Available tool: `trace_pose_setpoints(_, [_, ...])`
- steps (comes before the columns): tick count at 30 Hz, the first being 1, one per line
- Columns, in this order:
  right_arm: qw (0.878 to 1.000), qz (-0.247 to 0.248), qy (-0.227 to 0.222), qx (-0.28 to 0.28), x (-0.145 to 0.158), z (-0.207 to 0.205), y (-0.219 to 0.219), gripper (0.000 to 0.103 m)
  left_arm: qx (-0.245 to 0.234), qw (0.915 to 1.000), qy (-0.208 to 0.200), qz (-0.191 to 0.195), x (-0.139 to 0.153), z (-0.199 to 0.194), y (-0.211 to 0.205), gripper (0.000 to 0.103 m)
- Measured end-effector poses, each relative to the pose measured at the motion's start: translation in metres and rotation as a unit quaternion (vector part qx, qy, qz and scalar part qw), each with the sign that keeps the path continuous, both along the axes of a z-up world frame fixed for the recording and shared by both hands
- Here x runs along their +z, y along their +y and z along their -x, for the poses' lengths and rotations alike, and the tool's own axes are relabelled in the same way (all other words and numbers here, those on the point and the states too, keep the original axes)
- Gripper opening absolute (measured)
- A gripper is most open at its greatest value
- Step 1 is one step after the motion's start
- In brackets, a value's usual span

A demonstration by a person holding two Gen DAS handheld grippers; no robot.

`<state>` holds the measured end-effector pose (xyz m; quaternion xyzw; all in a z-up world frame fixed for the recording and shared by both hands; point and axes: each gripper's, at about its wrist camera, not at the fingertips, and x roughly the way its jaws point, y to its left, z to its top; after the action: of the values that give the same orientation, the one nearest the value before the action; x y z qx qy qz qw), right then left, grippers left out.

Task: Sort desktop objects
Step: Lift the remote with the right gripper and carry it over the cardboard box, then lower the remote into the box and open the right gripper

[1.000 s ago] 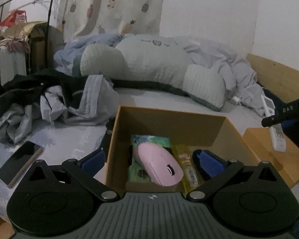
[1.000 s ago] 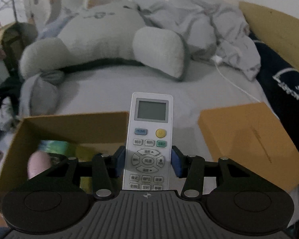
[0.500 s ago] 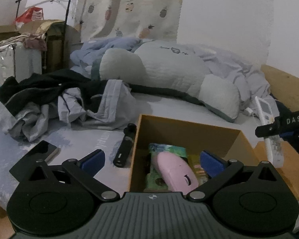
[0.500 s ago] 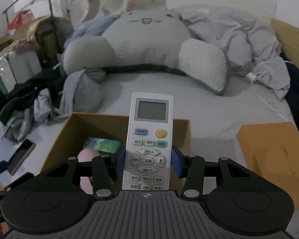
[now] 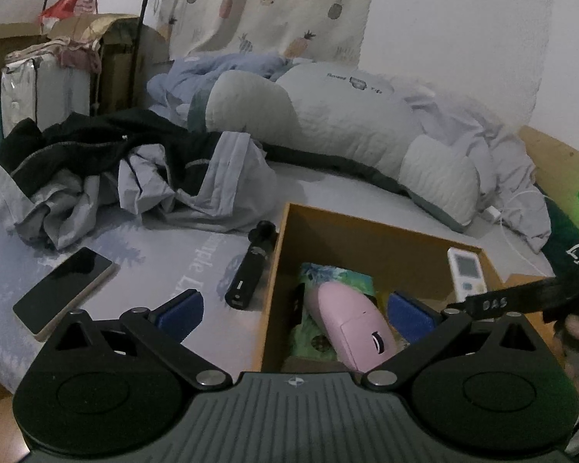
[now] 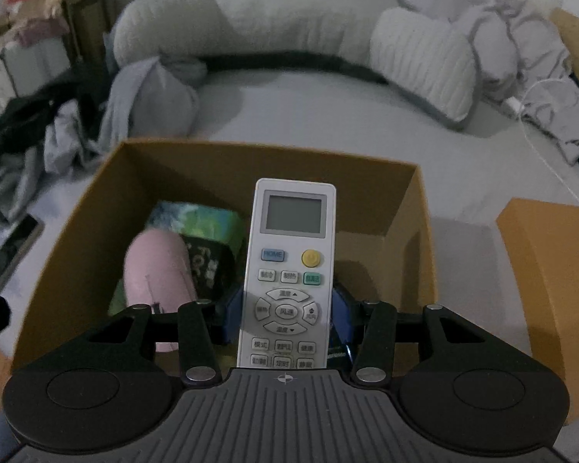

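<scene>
An open cardboard box [image 5: 351,231] [image 6: 220,162] sits on the bed. Inside lie a pink mouse [image 5: 353,324] [image 6: 156,266] and a green packet [image 5: 337,276] [image 6: 197,218]. My right gripper [image 6: 287,310] is shut on a white remote [image 6: 289,270] and holds it over the box's opening; the remote also shows in the left wrist view [image 5: 466,273]. My left gripper [image 5: 295,310] is open and empty, straddling the box's left wall. A black cylindrical gadget [image 5: 251,266] and a phone [image 5: 65,291] lie on the bed left of the box.
The box lid [image 6: 556,270] lies to the right of the box. A large grey pillow [image 5: 328,123] and a pile of clothes [image 5: 115,169] lie behind. A white charger cable [image 6: 529,115] runs at the far right.
My right gripper has carried the remote leftward and down over the box. My left gripper has shifted left and back, bringing the black gadget and phone into view.
</scene>
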<state>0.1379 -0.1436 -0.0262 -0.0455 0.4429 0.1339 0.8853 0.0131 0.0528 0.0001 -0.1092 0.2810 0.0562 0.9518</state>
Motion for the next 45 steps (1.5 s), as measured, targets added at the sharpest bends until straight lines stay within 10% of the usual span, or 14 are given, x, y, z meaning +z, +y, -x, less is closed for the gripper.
trace_pose_setpoints(45, [0.990,0.106,0.087,0.037,-0.056,-0.015,0.032,0.053,-0.011,0.9995,0.026,0.016,-0.016,-0.014,0.002,0.103])
